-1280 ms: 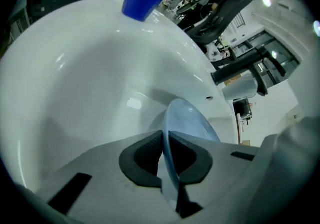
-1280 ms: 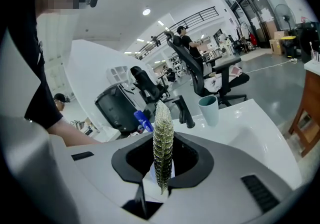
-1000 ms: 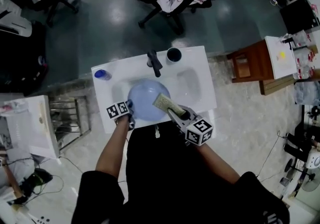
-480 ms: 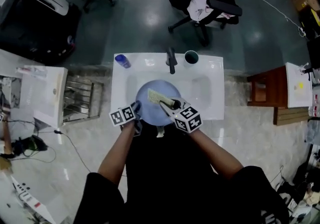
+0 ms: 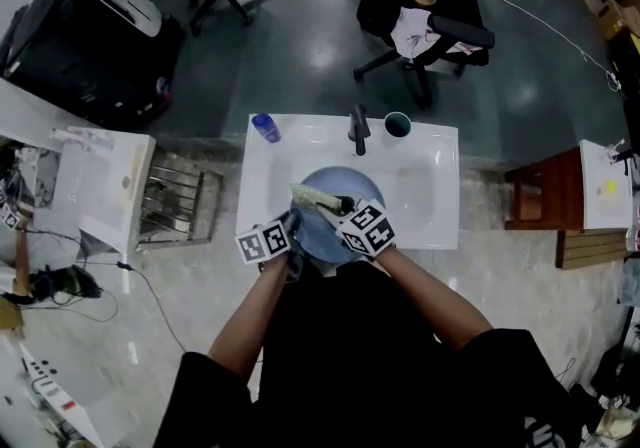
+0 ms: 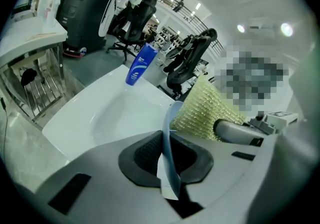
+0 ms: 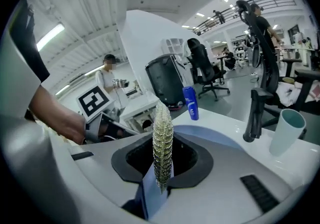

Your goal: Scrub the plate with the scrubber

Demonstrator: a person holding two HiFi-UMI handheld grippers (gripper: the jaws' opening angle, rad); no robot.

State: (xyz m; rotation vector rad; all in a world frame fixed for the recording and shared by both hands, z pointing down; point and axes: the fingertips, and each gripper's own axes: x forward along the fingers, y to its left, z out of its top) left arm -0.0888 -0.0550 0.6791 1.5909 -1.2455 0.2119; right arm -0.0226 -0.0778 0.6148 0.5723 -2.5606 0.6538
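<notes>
Sink [image 5: 432, 226] first: its white surface fills the middle of the head view, with a person standing at its near edge and a gripper in each hand. Over the basin sits the light blue plate [image 5: 362, 186], held at its near left rim. The left gripper [image 5: 295, 238] is clenched on that rim; in the left gripper view the plate's thin edge [image 6: 167, 138] runs straight up between the two dark pads of the left gripper [image 6: 167, 160], which press on it from both sides. The right gripper [image 5: 346, 207] reaches in from the plate's near right and is clamped on the scrubber [image 5: 317, 198], a pale yellow-green mesh pad. In the right gripper view the scrubber [image 7: 162, 143] stands edge-on between the jaws of the right gripper [image 7: 162, 170]. The pad lies across the plate's upper left part and seems to rest against its face [image 6: 204, 110], though contact is hard to confirm. At the back of the surface stand a black faucet [image 5: 358, 128], a teal cup [image 5: 397, 123] just right of it, and a small blue bottle [image 5: 264, 127] at the left corner.
</notes>
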